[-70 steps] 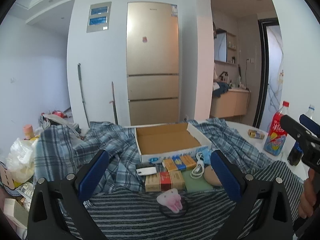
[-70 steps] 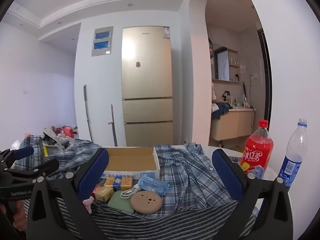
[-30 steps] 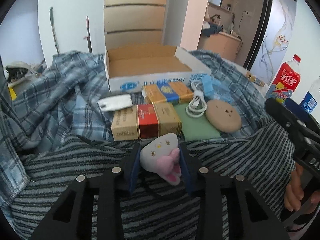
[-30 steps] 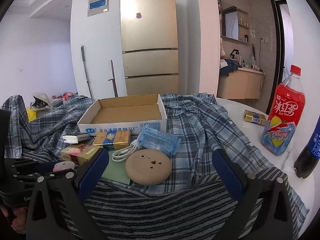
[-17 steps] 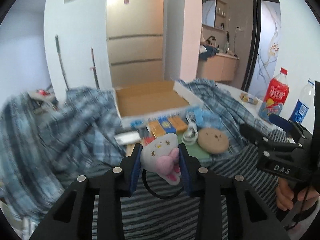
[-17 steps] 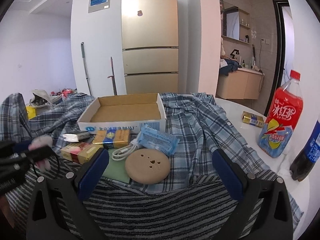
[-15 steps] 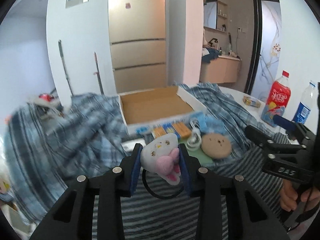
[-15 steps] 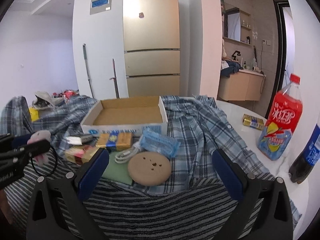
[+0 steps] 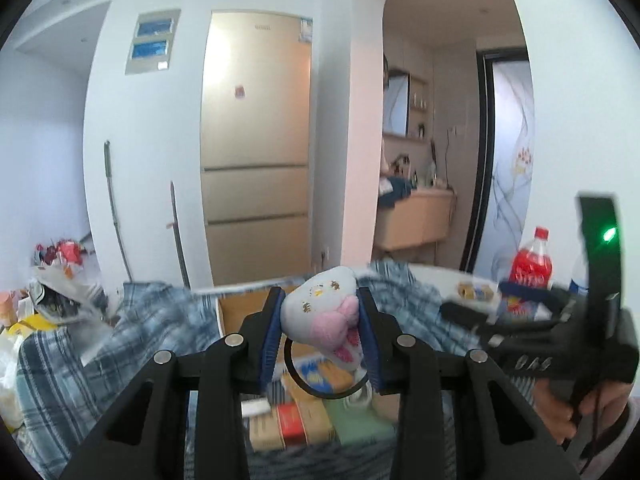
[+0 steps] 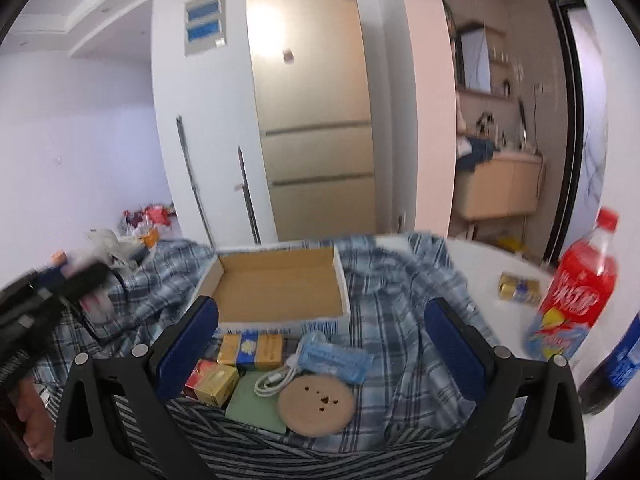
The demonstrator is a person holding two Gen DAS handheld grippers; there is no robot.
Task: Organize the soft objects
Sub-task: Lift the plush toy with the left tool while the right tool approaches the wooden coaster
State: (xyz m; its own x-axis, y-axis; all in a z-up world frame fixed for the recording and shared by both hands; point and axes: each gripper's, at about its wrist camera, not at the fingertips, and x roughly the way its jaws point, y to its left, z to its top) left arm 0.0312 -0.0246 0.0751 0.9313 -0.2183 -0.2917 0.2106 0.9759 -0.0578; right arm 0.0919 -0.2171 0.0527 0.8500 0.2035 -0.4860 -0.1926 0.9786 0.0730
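A white table (image 10: 476, 260) carries a plaid shirt (image 10: 400, 312) and a striped cloth (image 10: 256, 452) near, with a red bottle (image 10: 572, 296) and a small yellow pack (image 10: 518, 288) at right.

The only legible lettering is the pale "DAS" on the black body of the right gripper (image 9: 472, 299), seen in the left wrist view (the first letter is blurred and could be an O). The red bottle (image 10: 576, 292) has large white characters across its label, and the fridge (image 10: 312, 120) has a short line of lettering at the top of its door; both are too smeared or too small to make out. Blue print runs along the front wall of the box (image 10: 280, 326) and a pale mark sits on the yellow-and-blue pack (image 10: 252, 350), neither readable.
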